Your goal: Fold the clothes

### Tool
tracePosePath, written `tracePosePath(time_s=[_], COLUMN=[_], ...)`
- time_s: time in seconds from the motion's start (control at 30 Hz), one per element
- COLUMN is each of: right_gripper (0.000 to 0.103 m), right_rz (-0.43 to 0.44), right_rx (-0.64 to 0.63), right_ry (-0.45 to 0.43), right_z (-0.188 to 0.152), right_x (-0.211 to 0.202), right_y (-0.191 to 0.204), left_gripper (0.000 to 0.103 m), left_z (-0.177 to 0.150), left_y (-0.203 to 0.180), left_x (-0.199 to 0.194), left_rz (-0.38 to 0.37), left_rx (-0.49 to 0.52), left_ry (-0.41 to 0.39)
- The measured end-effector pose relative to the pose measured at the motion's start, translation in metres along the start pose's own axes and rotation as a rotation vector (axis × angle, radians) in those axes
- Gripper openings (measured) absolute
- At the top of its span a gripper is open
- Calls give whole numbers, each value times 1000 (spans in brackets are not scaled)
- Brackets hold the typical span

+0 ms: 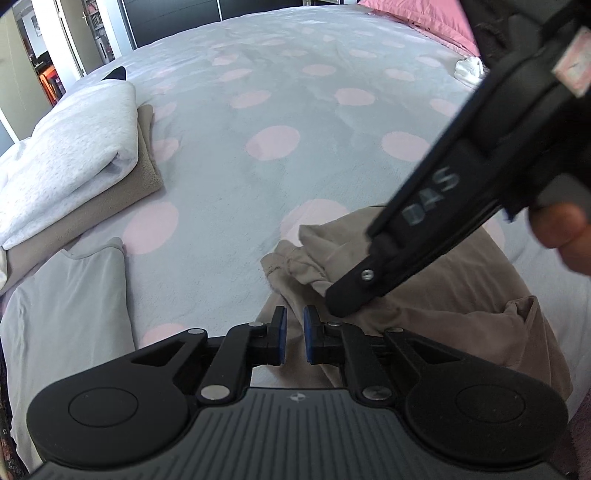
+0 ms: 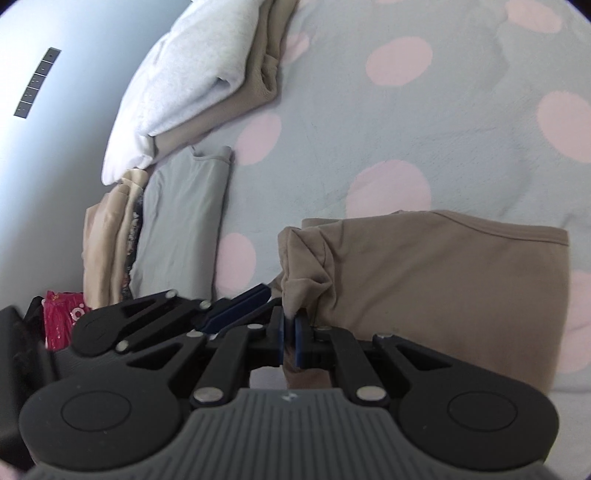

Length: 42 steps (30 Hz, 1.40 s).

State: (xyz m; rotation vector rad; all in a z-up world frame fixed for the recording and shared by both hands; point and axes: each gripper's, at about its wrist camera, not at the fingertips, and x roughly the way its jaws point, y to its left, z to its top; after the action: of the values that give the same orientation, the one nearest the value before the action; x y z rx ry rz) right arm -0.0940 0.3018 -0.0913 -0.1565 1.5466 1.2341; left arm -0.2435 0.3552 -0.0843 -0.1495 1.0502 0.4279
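A tan garment [image 1: 443, 288] lies partly folded on the near part of the bed, its edge bunched towards me. In the left wrist view my left gripper [image 1: 295, 338] sits low over that bunched edge, pads close together with tan cloth running between them. My right gripper [image 1: 341, 302] comes in from the upper right, a hand [image 1: 561, 229] on its handle, its tip on the same bunch. In the right wrist view the right gripper [image 2: 291, 332] is shut on a gathered fold of the tan garment [image 2: 443, 288]. The left gripper [image 2: 264, 293] lies just left of it, at the cloth's corner.
The bed cover [image 1: 258, 92] is grey with pink dots. At the left a folded white sweatshirt [image 1: 74, 147] rests on a folded tan piece [image 1: 144, 177], with a folded grey shirt [image 1: 74, 314] nearer. A pink pillow [image 1: 424, 18] and small white cloth [image 1: 469, 72] are far right. A red bag [image 2: 61, 317] lies beside the bed.
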Motion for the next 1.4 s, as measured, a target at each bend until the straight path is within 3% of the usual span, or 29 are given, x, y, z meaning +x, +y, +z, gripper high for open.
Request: tracePosePath(time_s=[0.27, 0.4, 0.53, 0.83, 1.17, 1.3, 1.4], right_gripper=[7, 15, 26, 29, 31, 37, 40], right_rz=[-55, -54, -43, -70, -240, -176, -129], right_rx=[47, 57, 28, -44, -97, 2, 41], right_ry=[3, 11, -18, -82, -146, -155, -155], right_z=[7, 4, 2, -22, -76, -93, -104], right_x=[33, 37, 16, -42, -74, -84, -86], right_y=[-8, -8, -4, -9, -35, -60, -72], left_gripper=[8, 8, 8, 9, 15, 23, 24], left_z=[-3, -4, -3, 0, -2, -5, -5], left_y=[4, 2, 1, -12, -37, -35, -41], left_x=[4, 3, 0, -13, -29, -32, -33], left_rz=[1, -1, 0, -12, -35, -68, -61], left_rx=[-4, -3, -7, -44, -148, -249, -247], left_ry=[23, 33, 33, 33, 77, 63, 61])
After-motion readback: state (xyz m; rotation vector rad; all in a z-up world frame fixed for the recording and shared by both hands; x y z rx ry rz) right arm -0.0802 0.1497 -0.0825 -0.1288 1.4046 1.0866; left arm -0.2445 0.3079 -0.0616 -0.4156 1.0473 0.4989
